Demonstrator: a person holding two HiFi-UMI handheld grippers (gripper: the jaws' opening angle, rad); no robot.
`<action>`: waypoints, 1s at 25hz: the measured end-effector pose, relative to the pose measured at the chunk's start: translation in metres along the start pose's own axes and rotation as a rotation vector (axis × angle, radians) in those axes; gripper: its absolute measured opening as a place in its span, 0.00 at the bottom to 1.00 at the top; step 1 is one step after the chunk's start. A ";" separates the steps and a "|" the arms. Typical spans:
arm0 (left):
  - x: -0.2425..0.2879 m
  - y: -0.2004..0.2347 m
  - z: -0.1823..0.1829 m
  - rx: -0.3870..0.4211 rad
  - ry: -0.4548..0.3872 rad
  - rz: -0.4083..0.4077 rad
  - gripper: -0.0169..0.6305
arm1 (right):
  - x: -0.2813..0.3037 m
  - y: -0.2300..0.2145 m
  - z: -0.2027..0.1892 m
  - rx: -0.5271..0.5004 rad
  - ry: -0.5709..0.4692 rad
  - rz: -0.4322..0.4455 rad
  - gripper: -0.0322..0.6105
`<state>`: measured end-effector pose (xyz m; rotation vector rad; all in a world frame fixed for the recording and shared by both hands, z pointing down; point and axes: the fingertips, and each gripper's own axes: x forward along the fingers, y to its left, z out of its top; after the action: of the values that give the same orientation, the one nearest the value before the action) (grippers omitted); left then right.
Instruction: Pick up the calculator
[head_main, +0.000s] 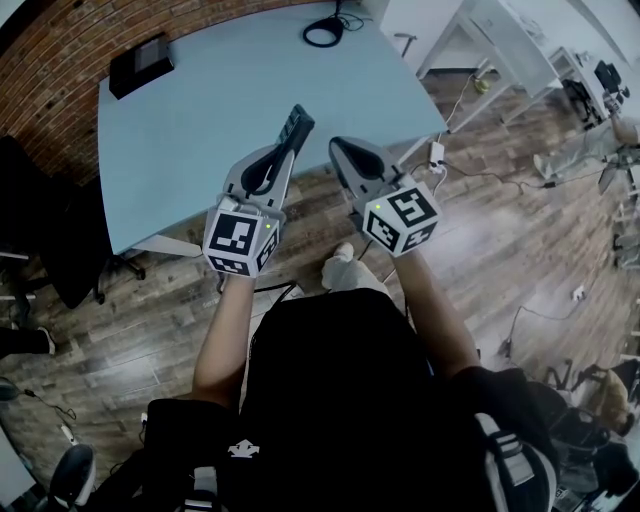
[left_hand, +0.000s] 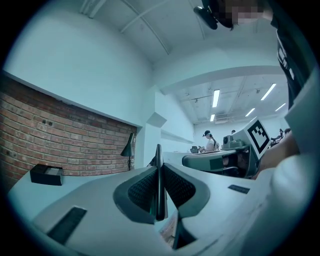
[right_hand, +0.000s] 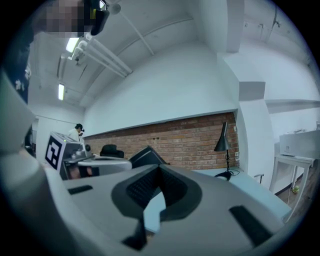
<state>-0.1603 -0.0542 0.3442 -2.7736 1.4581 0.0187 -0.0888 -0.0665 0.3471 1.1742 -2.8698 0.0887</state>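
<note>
The pale counter (head_main: 190, 120) stands against a brick wall (head_main: 60, 60). Your left claw (head_main: 285, 150) is clamped on the calculator (head_main: 298, 122), edge-up and off the counter; the right claw (head_main: 342, 152) is closed, empty. Hold it level, grip firm.

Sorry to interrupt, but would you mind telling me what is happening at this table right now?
A person stands at the blue table with a gripper in each hand. The left gripper has its fingers closed on the calculator, a thin dark slab that appears lifted off the tabletop near the front edge. The right gripper is beside it, fingers together and empty. A black box sits at the far corner.
</note>
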 end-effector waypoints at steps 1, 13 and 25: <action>-0.004 -0.002 -0.001 0.000 0.002 -0.002 0.10 | -0.002 0.004 0.000 0.000 -0.001 -0.001 0.06; -0.031 -0.009 -0.002 0.009 0.003 0.011 0.10 | -0.012 0.031 -0.002 0.001 -0.014 0.019 0.06; -0.026 -0.020 0.004 0.022 0.000 0.039 0.10 | -0.021 0.025 0.001 0.002 -0.033 0.044 0.06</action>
<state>-0.1590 -0.0211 0.3403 -2.7276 1.5030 0.0026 -0.0911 -0.0340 0.3440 1.1240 -2.9256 0.0742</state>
